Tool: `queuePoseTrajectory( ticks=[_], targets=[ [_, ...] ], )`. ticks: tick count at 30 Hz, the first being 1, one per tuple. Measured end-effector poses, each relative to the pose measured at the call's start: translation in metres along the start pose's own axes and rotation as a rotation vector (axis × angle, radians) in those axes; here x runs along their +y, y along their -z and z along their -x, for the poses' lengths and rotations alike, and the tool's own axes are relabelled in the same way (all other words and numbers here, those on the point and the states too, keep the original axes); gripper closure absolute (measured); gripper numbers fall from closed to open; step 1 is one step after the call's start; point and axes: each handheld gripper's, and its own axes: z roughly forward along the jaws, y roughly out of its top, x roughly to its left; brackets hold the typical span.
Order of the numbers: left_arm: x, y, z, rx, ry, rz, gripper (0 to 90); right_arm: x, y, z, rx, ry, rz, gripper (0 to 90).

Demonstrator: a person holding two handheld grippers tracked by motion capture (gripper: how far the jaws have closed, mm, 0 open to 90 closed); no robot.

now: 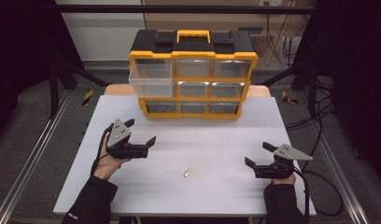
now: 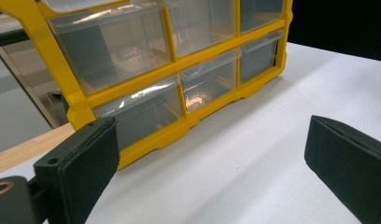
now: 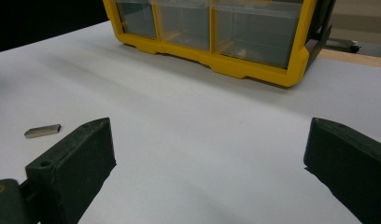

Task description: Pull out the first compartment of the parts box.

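On the white table [image 1: 226, 140] — small metal piece [image 1: 187, 172] between both wide-jawed grippers.

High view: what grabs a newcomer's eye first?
The yellow organizer at the table's far edge, its top-left drawer pulled out. Next, a small metal piece lying alone on the white table, near the front between the two hands. The left gripper and right gripper flank it, both open and empty.

Glossy yellow plastic organizer [image 1: 193, 74]; small metal bar [image 1: 187, 172]; matt white tabletop [image 1: 216, 154].
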Motion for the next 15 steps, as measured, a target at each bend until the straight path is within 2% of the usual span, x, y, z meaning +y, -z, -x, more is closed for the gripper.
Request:
queuePoseTrajectory(
  ticks=[1, 5, 9, 15],
  targets=[
    [-0.001, -0.001, 0.000, 0.001, -0.008, 0.004, 2.7, 0.000, 0.000, 0.000, -0.002, 0.005, 0.002, 2.1],
    [-0.005, -0.003, 0.001, -0.010, 0.007, -0.043, 1.7, 0.000, 0.000, 0.000, -0.002, 0.004, 0.001, 2.1],
    [-0.008, -0.005, 0.002, -0.016, 0.017, -0.064, 1.5, 0.000, 0.000, 0.000, 0.001, 0.006, -0.001, 2.1],
    [-0.011, -0.006, 0.004, -0.026, 0.023, -0.069, 0.7, 0.000, 0.000, 0.000, 0.001, 0.008, 0.000, 2.1]
  ],
)
